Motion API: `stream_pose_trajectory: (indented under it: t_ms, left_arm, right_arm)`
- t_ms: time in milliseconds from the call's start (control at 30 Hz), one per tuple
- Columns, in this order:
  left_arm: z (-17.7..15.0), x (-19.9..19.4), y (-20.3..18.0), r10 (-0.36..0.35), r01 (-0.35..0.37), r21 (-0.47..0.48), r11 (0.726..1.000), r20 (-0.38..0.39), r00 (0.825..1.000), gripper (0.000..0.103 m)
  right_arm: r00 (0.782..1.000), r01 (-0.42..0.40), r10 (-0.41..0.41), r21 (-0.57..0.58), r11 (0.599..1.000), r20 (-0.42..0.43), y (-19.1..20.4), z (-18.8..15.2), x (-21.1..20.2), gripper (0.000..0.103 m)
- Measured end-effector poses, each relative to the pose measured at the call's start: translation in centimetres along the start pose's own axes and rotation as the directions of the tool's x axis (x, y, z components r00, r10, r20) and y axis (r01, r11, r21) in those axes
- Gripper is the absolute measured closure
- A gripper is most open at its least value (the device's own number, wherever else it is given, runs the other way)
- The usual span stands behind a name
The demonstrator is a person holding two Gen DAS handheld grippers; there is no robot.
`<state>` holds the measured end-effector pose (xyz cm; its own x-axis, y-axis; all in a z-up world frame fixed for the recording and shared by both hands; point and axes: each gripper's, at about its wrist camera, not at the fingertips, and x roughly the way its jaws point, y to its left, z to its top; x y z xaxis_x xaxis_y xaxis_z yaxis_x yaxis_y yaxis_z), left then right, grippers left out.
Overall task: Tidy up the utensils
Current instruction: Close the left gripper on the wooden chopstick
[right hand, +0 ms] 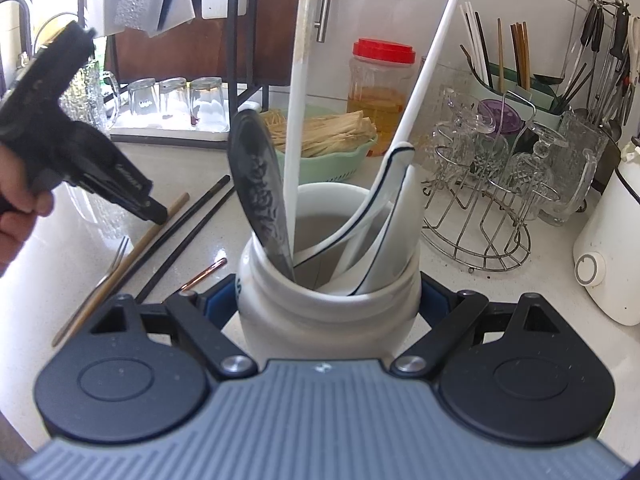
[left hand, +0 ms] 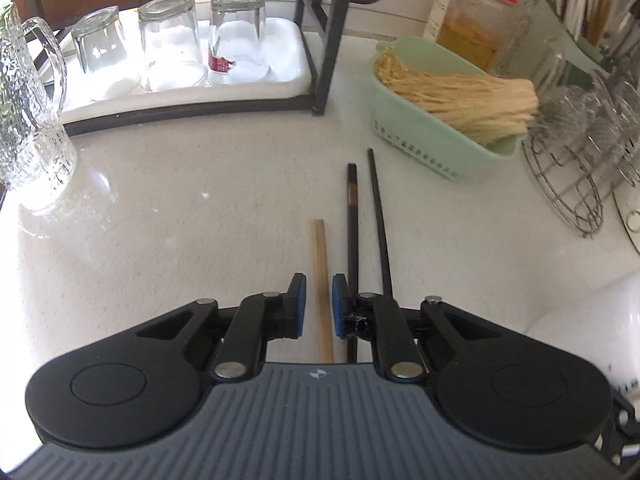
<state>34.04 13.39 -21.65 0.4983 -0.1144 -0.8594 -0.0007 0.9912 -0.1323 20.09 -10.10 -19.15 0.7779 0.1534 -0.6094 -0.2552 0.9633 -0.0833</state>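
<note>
Left gripper [left hand: 319, 306] lowered over wooden chopstick [left hand: 321, 280] on tabletop [left hand: 180, 220]; jaws narrowly spread, astride stick, pads not seen touching. Two black chopsticks [left hand: 352, 232] just right of wooden one: to be left out of pinch. Crock [right hand: 328, 312], pinched by right gripper [right hand: 328, 300], judged destination. No legible writing; red label on glass [left hand: 221, 65] unreadable.

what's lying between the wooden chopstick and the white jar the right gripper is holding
Right wrist view: two black chopsticks and a copper-coloured straw lie between the wooden chopstick and the white jar.
</note>
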Motion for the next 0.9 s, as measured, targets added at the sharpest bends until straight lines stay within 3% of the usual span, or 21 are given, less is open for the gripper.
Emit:
stream_pose_trajectory:
  t_ms: [633,900]
  left_arm:
    - [1.5,1.9,-1.1,0.036,-0.035,0.012,0.999,-0.037,0.999,0.096]
    - [1.9,0.1,-1.9,0.023,-0.023,0.011,1.0,-0.003,1.0,0.096]
  right_arm:
    - [1.0,-0.004,0.004,-0.004,1.0,-0.005,0.0,0.1,0.0,0.011]
    - [1.0,-0.003,0.003,-0.002,1.0,-0.01,0.0,0.2,0.1,0.011]
